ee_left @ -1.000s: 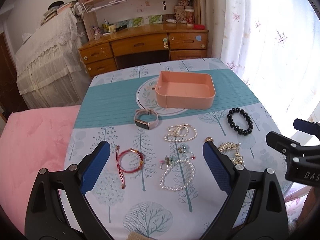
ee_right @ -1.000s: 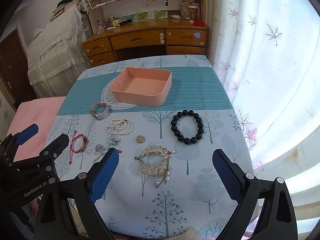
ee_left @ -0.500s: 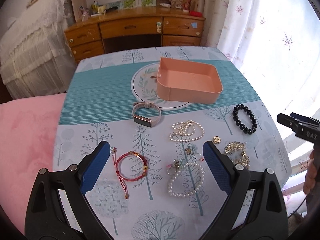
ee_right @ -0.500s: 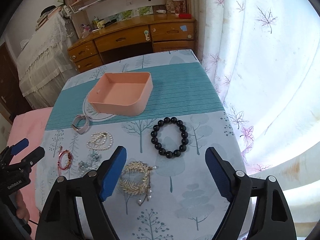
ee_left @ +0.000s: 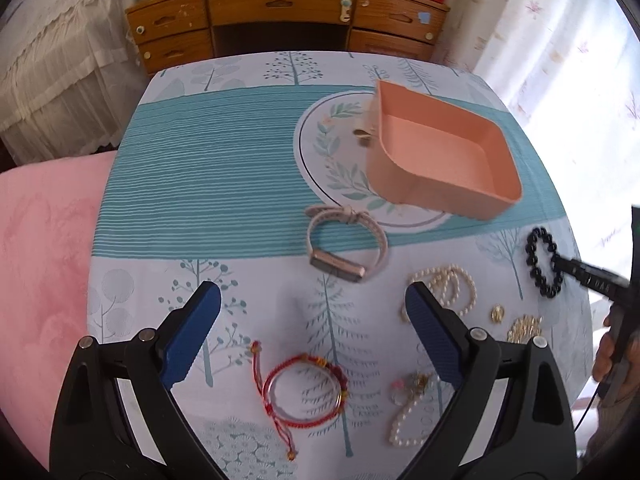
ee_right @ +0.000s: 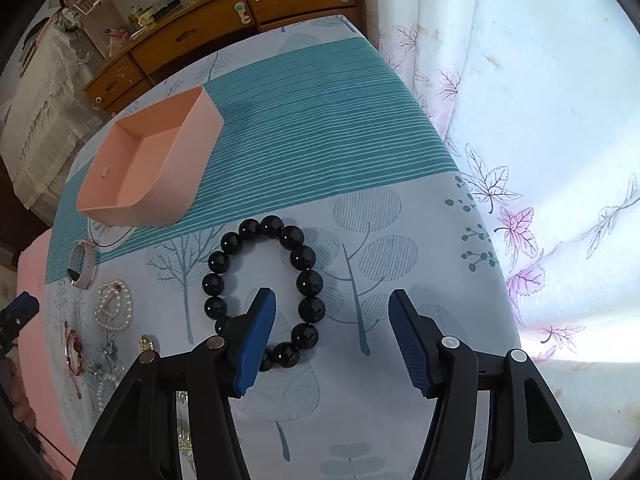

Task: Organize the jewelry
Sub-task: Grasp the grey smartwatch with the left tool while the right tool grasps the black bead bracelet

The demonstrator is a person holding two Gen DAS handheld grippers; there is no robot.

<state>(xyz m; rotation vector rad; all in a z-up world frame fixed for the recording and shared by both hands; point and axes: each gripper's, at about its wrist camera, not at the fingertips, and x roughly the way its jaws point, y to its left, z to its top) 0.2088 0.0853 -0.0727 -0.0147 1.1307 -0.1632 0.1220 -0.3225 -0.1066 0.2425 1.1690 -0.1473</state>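
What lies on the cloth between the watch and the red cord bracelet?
Nothing: in the left wrist view, only bare tree-printed tablecloth lies between the pale-strapped watch and the red cord bracelet.

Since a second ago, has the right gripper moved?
Yes. The right gripper has dropped toward the table, over the black bead bracelet, jaws closing but not yet gripping; the pink tray stays put.

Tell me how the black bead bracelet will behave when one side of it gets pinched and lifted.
The black bead bracelet looks like large glossy round beads on a cord, so it would probably sag out of its ring shape once lifted. The polished beads may slip between the right hand-held gripper pads. If pushed rather than lifted, the beads could roll and the loop shift across the tablecloth.
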